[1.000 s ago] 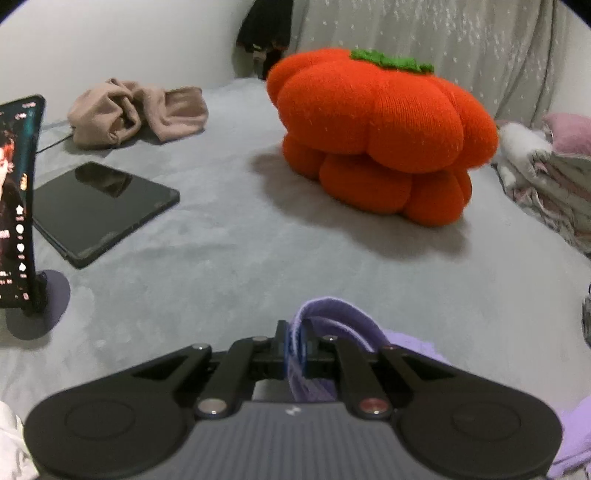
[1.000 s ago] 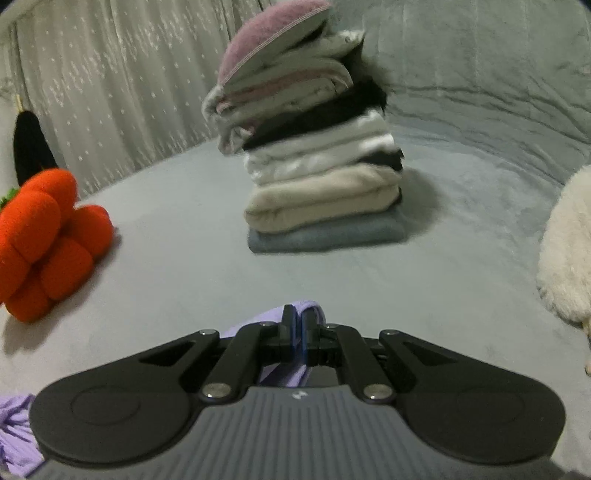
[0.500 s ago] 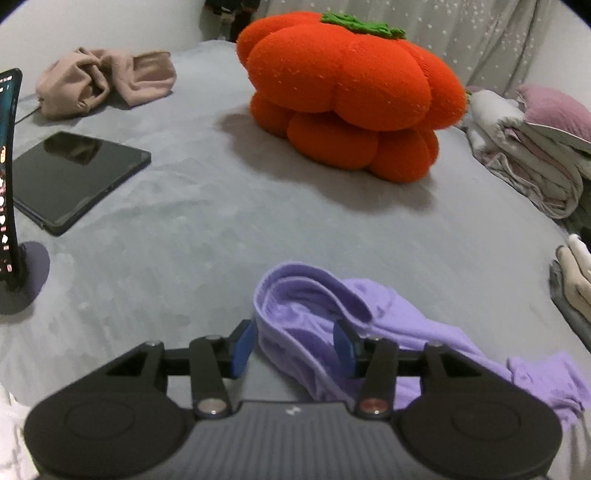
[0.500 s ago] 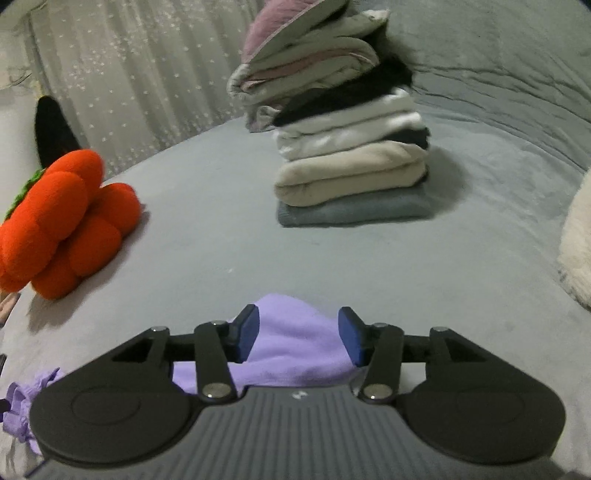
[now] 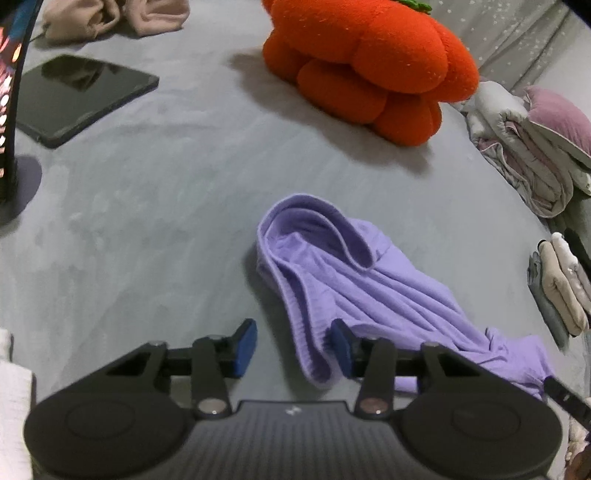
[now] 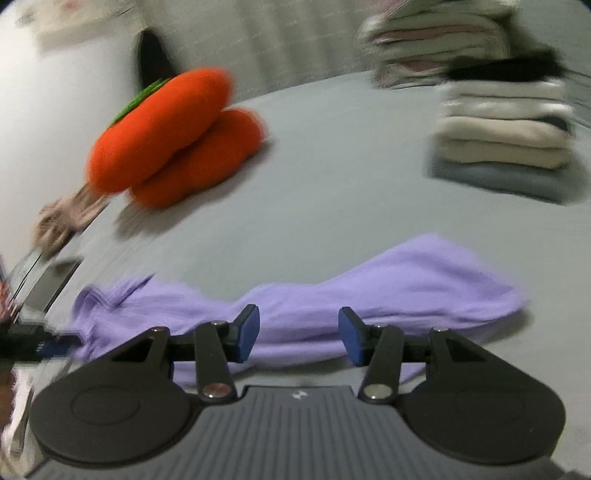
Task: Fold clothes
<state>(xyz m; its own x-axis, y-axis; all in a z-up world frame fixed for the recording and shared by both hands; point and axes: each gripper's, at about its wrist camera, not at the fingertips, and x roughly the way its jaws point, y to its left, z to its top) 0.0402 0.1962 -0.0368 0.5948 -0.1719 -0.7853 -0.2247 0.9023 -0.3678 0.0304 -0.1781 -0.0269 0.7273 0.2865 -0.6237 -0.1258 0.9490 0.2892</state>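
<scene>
Left claw [image 5: 292, 345] gapes wide, gripping nothing; right claw [image 6: 298, 334] likewise. Ahead of both, on the grey bed [image 5: 166, 206], a lilac garment [image 5: 354, 280] lies bunched and twisted, not folded; one edge sits between the left claw's jaws. Beyond right claw: tall stack of folded clothes [image 6: 506, 122]. No containers seen.

I see the garment [image 5: 354, 280] lying crumpled on the bed [image 5: 166, 206], my landmark. Behind it sits the pumpkin cushion [image 5: 373, 70]. Left of the garment lies a tablet [image 5: 81, 96], with a bundled cloth [image 5: 110, 18] behind that. Right of the garment stands a stack of folded clothes [image 6: 502, 125]. My left tongs [image 5: 293, 345] straddle its near edge; my right tongs [image 6: 299, 334] sit before it.
</scene>
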